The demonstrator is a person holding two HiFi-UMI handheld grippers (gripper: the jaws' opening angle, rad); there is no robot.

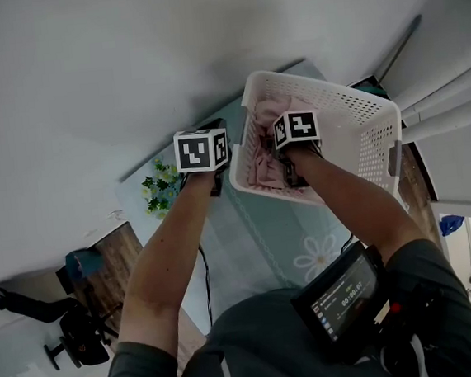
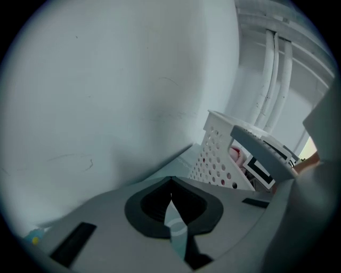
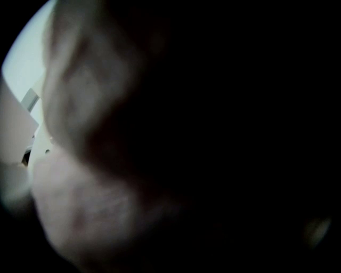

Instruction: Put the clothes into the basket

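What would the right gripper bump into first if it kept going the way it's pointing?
Most likely the pink clothes in the white basket. The right gripper is down inside it, and blurry cloth fills its view, very close.

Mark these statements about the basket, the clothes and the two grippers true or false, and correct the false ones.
1. The white basket holds pink clothes. True.
2. The left gripper is inside the basket. False: it is outside, beside the basket's perforated wall.
3. The right gripper is down in the basket, on the pink clothes. True.
4. The left gripper's jaws hold a garment. False: they are together with nothing between them.
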